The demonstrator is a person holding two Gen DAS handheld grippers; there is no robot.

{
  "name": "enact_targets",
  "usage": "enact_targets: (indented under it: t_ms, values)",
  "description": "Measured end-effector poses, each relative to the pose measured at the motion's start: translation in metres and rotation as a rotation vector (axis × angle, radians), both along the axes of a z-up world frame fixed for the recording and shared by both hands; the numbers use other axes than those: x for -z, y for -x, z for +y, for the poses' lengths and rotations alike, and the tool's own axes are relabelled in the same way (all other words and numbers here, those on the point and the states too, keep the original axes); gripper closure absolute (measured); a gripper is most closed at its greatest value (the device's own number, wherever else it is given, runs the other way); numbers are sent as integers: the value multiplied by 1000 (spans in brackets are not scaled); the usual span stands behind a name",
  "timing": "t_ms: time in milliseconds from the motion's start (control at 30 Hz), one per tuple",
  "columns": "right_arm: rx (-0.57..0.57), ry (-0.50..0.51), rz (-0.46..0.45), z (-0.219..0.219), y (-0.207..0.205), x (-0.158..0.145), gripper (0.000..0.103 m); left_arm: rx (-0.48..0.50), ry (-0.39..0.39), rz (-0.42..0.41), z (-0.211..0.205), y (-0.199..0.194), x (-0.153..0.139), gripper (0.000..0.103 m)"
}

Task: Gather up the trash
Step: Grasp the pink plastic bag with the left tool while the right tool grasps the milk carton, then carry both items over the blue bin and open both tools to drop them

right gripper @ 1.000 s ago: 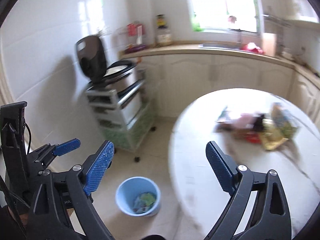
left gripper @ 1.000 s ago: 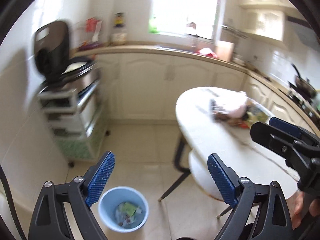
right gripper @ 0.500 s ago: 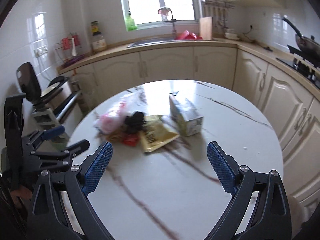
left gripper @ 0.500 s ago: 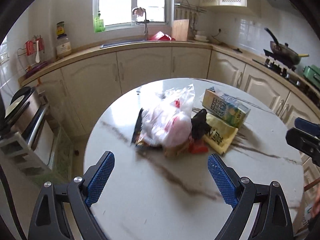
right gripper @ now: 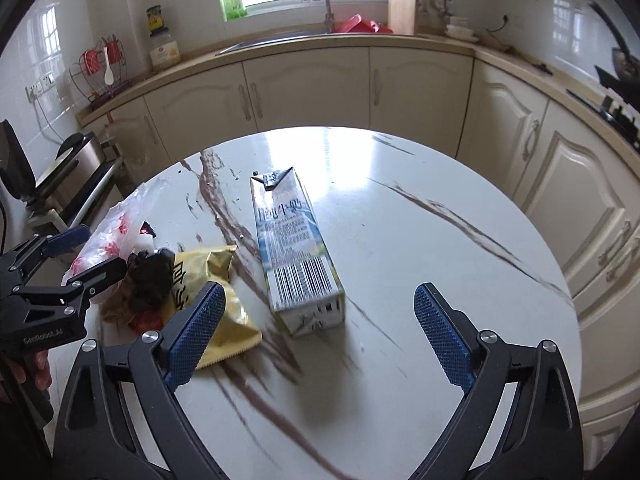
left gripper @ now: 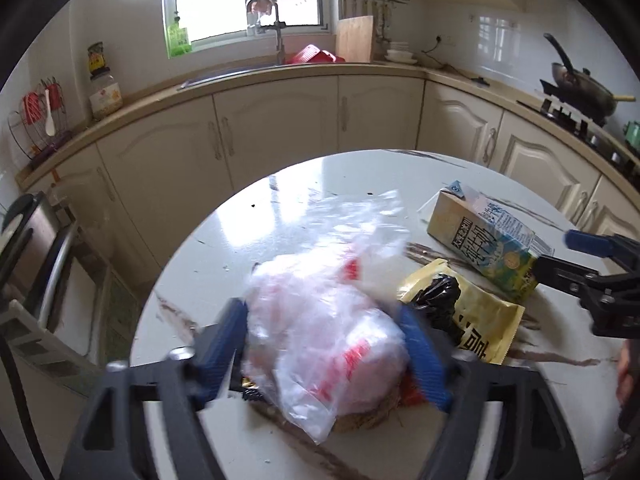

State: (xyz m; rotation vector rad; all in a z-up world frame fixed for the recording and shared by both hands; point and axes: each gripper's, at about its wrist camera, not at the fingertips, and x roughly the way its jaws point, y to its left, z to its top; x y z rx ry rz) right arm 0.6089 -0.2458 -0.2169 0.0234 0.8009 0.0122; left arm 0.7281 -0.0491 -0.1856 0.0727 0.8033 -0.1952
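Observation:
A pile of trash lies on the round white marble table point(left gripper: 280, 220). My left gripper point(left gripper: 326, 346) is closed around a crumpled clear plastic bag with red print point(left gripper: 320, 320), its blue pads pressing both sides. Beside the bag lie a black wad point(left gripper: 438, 300), a yellow snack packet point(left gripper: 480, 320) and a milk carton point(left gripper: 488, 240) on its side. In the right wrist view my right gripper point(right gripper: 318, 332) is open and empty, just short of the milk carton point(right gripper: 296, 248), with the yellow packet point(right gripper: 216, 308) and plastic bag point(right gripper: 108, 240) to its left.
Cream kitchen cabinets point(right gripper: 320, 88) and a countertop with a sink curve behind the table. A rice cooker on a rack point(right gripper: 60, 176) stands at the left. A stove with a pan point(left gripper: 580, 92) is at the right.
Both grippers swung from the floor bin up over the table. The left gripper moved forward and closed on the plastic bag. The right gripper came nearer the milk carton, still open.

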Motion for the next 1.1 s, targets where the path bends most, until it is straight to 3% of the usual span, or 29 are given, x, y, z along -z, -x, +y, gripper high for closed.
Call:
enact_targets:
  t_ms: [200, 233, 267, 333, 367, 567, 800, 933, 1100]
  values:
    - [-36, -33, 35, 3, -31, 12, 14, 14, 50, -42, 15, 13, -10, 62]
    - [-46, -44, 47, 3, -35, 15, 24, 16, 58, -50, 18, 17, -13, 66]
    - [-52, -49, 56, 3, -38, 17, 40, 18, 62, -54, 20, 22, -16, 66]
    - [-56, -56, 93, 3, -44, 23, 60, 26, 77, -64, 23, 29, -21, 66]
    - [-61, -59, 96, 2, -43, 25, 62, 33, 83, -72, 24, 32, -24, 66]
    - [-53, -18, 30, -1, -13, 8, 65, 55, 116, -112, 37, 64, -44, 67]
    - [-41, -33, -86, 1, 45, -46, 65, 52, 150, -180, 71, 133, -73, 67]
    - [-102, -46, -144, 32, 83, -75, 65, 28, 182, -217, 98, 179, -81, 67]
    - [-217, -82, -163, 93, 115, -86, 65, -37, 179, -254, 144, 245, -78, 66]
